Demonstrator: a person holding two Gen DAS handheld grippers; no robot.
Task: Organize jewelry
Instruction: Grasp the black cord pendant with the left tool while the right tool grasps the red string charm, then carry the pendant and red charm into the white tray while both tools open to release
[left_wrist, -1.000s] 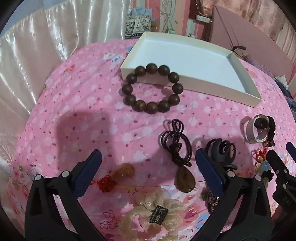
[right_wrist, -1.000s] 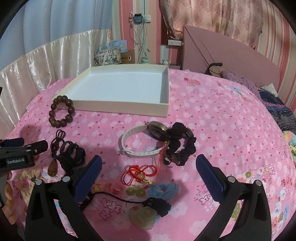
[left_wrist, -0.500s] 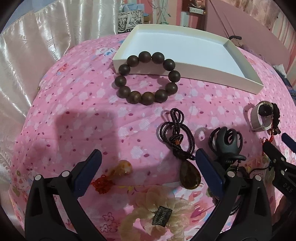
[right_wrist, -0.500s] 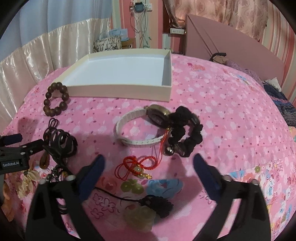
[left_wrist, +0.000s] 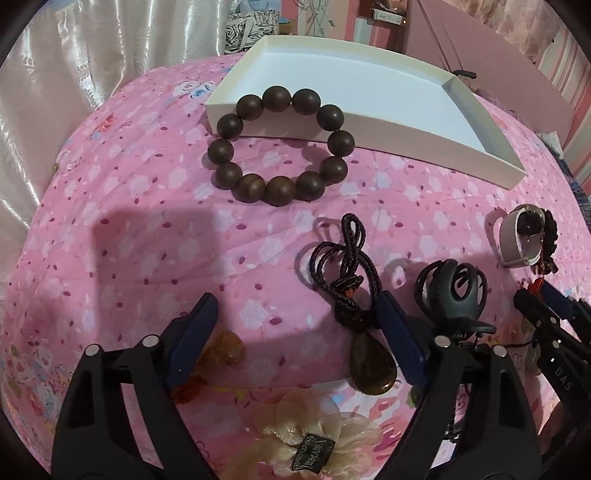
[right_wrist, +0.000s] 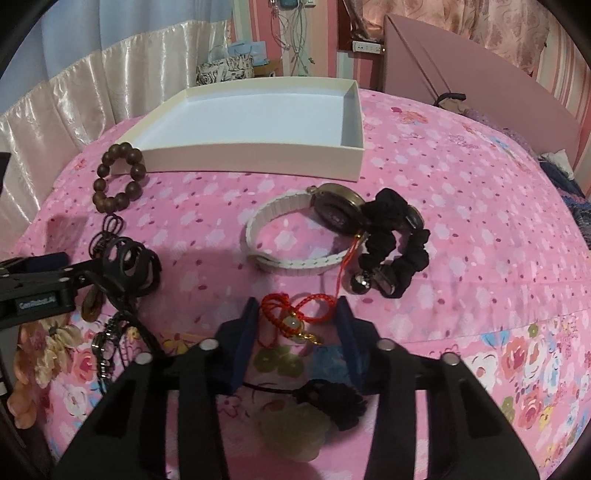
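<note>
An empty white tray (left_wrist: 369, 127) (right_wrist: 258, 162) lies at the far side of the pink bedspread. A dark wooden bead bracelet (left_wrist: 279, 146) (right_wrist: 118, 177) leans on its near wall. My left gripper (left_wrist: 299, 325) is open low over the cloth; a black cord necklace with a brown teardrop pendant (left_wrist: 371, 363) lies by its right finger. My right gripper (right_wrist: 297, 321) is half closed, its jaws on either side of a red cord charm (right_wrist: 295, 317), not clamped. A white-strap watch (right_wrist: 295, 236) and black scrunchie (right_wrist: 395, 243) lie beyond it.
A black hair claw (left_wrist: 452, 291) (right_wrist: 129, 269) lies between the grippers. A cream fabric flower (left_wrist: 314, 439), an amber charm (left_wrist: 223, 349) and a pale jade pendant on black cord (right_wrist: 295, 432) lie near the bed's front edge. Satin curtains hang left; a headboard (right_wrist: 480, 77) stands at back right.
Both grippers have moved forward and lower. The right jaws have narrowed from wide open to either side of the red cord charm. The left gripper is closer to the bead bracelet.
</note>
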